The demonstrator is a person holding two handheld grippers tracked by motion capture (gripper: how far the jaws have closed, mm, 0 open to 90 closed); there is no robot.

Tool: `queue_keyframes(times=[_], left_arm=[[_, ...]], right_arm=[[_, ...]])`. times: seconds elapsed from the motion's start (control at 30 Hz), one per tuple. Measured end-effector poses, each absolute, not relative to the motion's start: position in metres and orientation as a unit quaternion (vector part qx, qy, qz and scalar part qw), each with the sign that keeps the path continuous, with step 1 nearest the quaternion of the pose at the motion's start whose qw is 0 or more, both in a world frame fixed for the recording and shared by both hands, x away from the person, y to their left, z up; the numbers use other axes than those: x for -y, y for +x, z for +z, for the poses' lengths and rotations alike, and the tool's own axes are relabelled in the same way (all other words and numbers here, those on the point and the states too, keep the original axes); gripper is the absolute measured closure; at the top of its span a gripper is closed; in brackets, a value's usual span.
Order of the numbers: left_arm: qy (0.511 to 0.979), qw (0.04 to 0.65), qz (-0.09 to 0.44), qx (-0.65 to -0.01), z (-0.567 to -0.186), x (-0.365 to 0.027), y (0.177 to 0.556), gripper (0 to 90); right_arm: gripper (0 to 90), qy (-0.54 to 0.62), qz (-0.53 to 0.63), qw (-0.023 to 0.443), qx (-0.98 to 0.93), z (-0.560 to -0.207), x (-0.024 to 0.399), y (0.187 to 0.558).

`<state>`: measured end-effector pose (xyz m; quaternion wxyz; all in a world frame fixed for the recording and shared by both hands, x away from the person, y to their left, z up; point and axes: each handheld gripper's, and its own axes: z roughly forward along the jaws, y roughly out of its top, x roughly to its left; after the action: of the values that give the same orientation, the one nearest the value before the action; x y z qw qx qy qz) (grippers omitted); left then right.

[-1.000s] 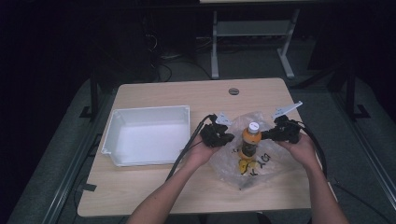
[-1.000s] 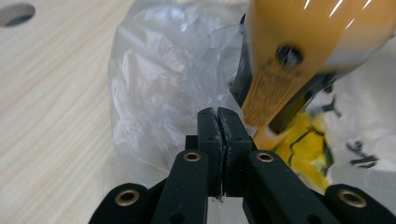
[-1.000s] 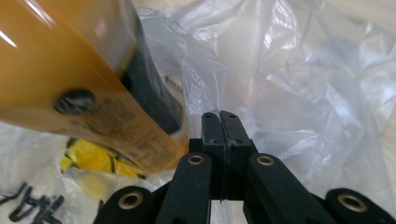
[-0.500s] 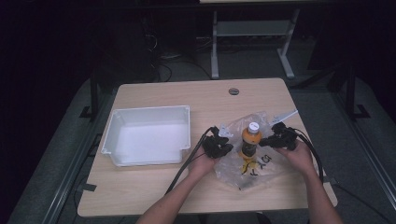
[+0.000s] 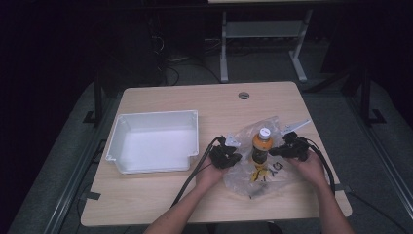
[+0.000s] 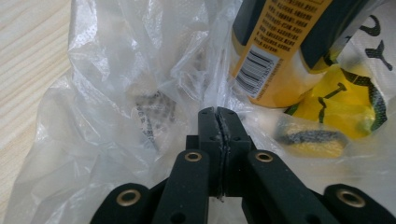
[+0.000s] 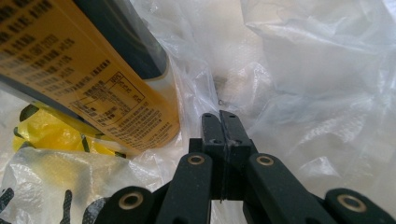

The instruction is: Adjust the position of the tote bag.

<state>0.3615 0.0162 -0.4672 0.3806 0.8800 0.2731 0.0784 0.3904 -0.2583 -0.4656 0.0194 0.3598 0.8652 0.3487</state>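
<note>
I have a gripper in each hand, low over the near right part of the table (image 5: 160, 100), one on either side of a clear plastic bag (image 5: 275, 173) that lies crumpled there. A bottle (image 5: 260, 146) with a white cap and a yellow and black label stands upright in the bag, between my two grippers. My left gripper (image 5: 233, 157) sits just left of the bottle, and in the left gripper view its jaws are pressed together with a thin fold of the bag's film pinched in the seam between them; the bag (image 6: 116, 107) bulges up around the tips and the bottle (image 6: 280, 51) rises just beyond them to the right, its barcode facing me. My right gripper (image 5: 278, 151) is just right of the bottle, and in the right gripper view its jaws are likewise together on a pleat of the bag (image 7: 303, 70), with the bottle (image 7: 84, 79) leaning across the upper left of that view, close beside the tips but not between them. Under the bottle, inside the bag, I can see a yellow wrapper (image 6: 345, 107) with black markings; what it is I cannot tell. A white bin (image 5: 153, 141) stands on the left part of the table, well apart from the bag, near my left forearm.
</note>
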Motion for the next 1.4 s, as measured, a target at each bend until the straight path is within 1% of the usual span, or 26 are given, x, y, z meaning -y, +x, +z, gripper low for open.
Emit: queue_keyframes(times=[0.03,0.1,0.23,0.4,0.6,0.7,0.8,0.83,0.97,1.13,1.4], left_arm=[[0.881,0.381,0.079,-0.271,-0.466,-0.017,0.361,85.5],[0.878,0.387,0.078,-0.272,-0.462,-0.019,0.360,81.5],[0.872,0.402,0.072,-0.269,-0.454,-0.022,0.355,77.5],[0.862,0.423,0.066,-0.271,-0.442,-0.023,0.351,74.8],[0.856,0.444,0.072,-0.253,-0.422,-0.030,0.350,71.7],[0.855,0.453,0.067,-0.242,-0.412,-0.033,0.349,70.7],[0.859,0.457,0.064,-0.224,-0.402,-0.035,0.349,68.9],[0.860,0.457,0.063,-0.219,-0.399,-0.035,0.349,68.2],[0.869,0.452,0.054,-0.194,-0.391,-0.037,0.352,65.6],[0.881,0.440,0.055,-0.164,-0.384,-0.035,0.355,62.4],[0.886,0.438,0.045,-0.146,-0.376,-0.033,0.360,59.7]], right_arm=[[85.6,0.362,0.348,0.026,-0.865,-0.464,0.258,0.389],[83.7,0.366,0.356,0.031,-0.859,-0.461,0.260,0.387],[79.8,0.368,0.374,0.049,-0.850,-0.450,0.268,0.380],[74.0,0.365,0.388,0.067,-0.843,-0.437,0.275,0.369],[67.9,0.364,0.390,0.078,-0.842,-0.427,0.280,0.356],[64.9,0.360,0.397,0.087,-0.840,-0.423,0.285,0.349],[61.6,0.368,0.402,0.083,-0.834,-0.419,0.288,0.342],[60.7,0.363,0.404,0.089,-0.835,-0.419,0.289,0.341],[56.8,0.362,0.409,0.087,-0.833,-0.417,0.291,0.334],[53.3,0.366,0.415,0.084,-0.828,-0.416,0.294,0.329],[47.5,0.370,0.416,0.084,-0.827,-0.417,0.296,0.320]])
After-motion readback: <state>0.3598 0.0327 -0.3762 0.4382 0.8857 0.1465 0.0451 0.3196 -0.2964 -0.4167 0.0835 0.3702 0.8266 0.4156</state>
